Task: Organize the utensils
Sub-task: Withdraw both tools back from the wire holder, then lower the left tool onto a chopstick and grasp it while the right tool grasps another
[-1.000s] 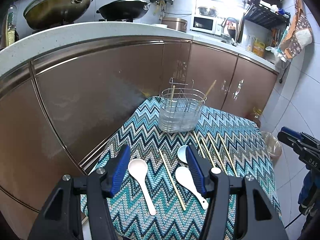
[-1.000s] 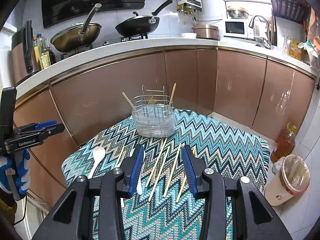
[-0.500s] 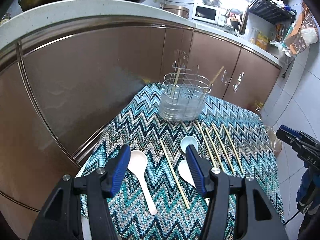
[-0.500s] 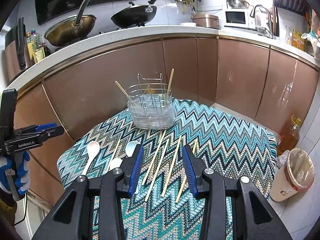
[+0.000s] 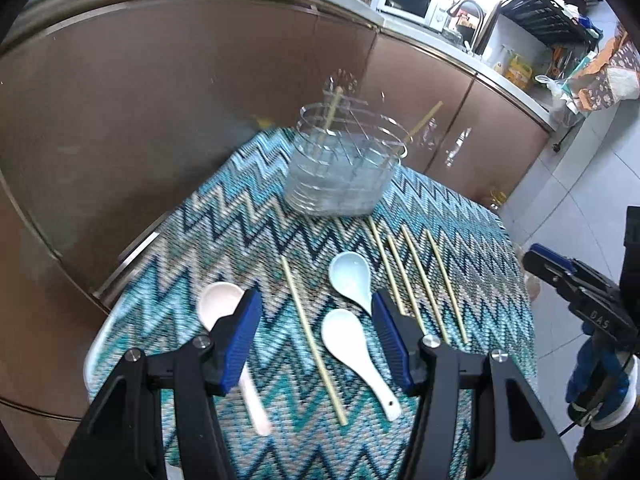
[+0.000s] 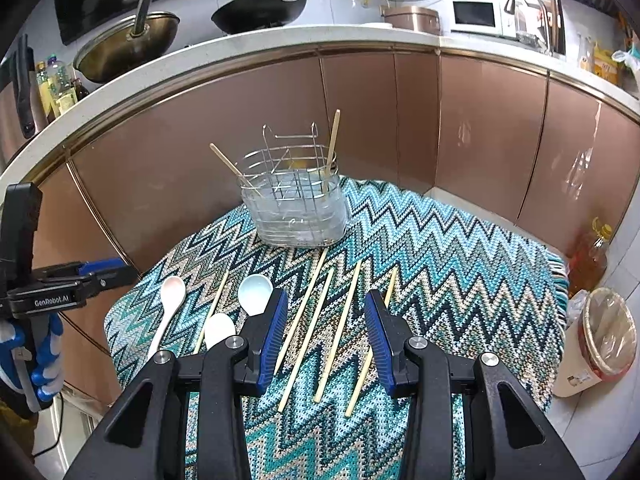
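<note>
A wire utensil holder [image 5: 344,172] [image 6: 298,204] with two chopsticks in it stands at the far side of the zigzag tablecloth [image 5: 248,240] [image 6: 440,248]. Several loose chopsticks [image 6: 340,320] [image 5: 416,280] lie in front of it, and one lone chopstick [image 5: 312,340] lies further left. Three spoons lie on the cloth: a pink-white one [image 5: 218,304] [image 6: 170,300], a pale blue one [image 5: 350,276] [image 6: 254,288] and a white one [image 5: 352,352] [image 6: 219,330]. My left gripper [image 5: 316,312] is open and empty above the lone chopstick and white spoon. My right gripper [image 6: 326,312] is open and empty above the chopsticks.
Brown cabinet fronts [image 6: 400,120] curve closely behind the table. The counter holds a wok [image 6: 128,44], a pan [image 6: 260,8] and a microwave [image 6: 476,16]. An oil bottle [image 6: 592,256] and a lined bin [image 6: 600,340] stand on the floor at the right.
Both grippers have moved forward and tilted down toward the table, so the utensils look larger. The left view now shows motion blur. Nothing was taken hold of.
</note>
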The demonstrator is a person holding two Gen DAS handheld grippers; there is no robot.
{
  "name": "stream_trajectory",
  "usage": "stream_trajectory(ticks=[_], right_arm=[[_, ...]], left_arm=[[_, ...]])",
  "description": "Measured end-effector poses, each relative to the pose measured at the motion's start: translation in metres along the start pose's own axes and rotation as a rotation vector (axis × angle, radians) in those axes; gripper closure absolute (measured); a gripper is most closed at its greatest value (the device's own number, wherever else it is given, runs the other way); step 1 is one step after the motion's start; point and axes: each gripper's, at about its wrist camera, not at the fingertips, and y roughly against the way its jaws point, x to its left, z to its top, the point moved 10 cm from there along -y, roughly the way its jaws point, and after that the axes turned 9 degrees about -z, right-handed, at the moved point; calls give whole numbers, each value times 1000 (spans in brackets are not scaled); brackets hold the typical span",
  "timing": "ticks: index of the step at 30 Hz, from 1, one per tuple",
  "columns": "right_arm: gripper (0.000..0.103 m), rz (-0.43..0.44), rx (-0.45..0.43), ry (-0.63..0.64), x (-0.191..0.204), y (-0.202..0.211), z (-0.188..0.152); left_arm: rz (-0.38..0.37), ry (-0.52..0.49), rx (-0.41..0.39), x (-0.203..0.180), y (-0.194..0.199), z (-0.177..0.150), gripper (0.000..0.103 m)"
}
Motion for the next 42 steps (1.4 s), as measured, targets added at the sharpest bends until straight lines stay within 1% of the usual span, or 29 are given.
stream_trajectory(ticks=[3,7,10,12,14,19,25,32,35,36,42], right_arm=[[66,9,34,3,-1,-14,0],[76,39,93,-16,-6,-38,-1],[81,53,144,-34,-11,-60,-1],[83,65,180,-41,-11,-75,-2],[85,79,217,-44,-10,-93,-2],[87,97,296,-55,-9,-136,-1],[88,75,366,-46,-14,-177,-2],[88,51,419,-33,-22,-201,-6],[88,49,435,-26,-23,-208,-9],[88,47,441,-22,-24,-210,-11],[89,49,455,-14,-18,-224,-12]], left_arm=[[3,17,29,1,-17,2,48],[12,52,75,7,-41,7,50],[23,93,113,18,-59,8,54],[24,127,141,26,-71,7,59],[30,152,165,33,-82,6,61],[42,176,199,46,-100,5,63],[57,191,238,58,-118,7,67],[68,229,287,71,-136,8,70],[49,250,322,73,-147,5,75],[45,251,329,73,-150,4,77],[32,226,369,70,-161,3,80]])
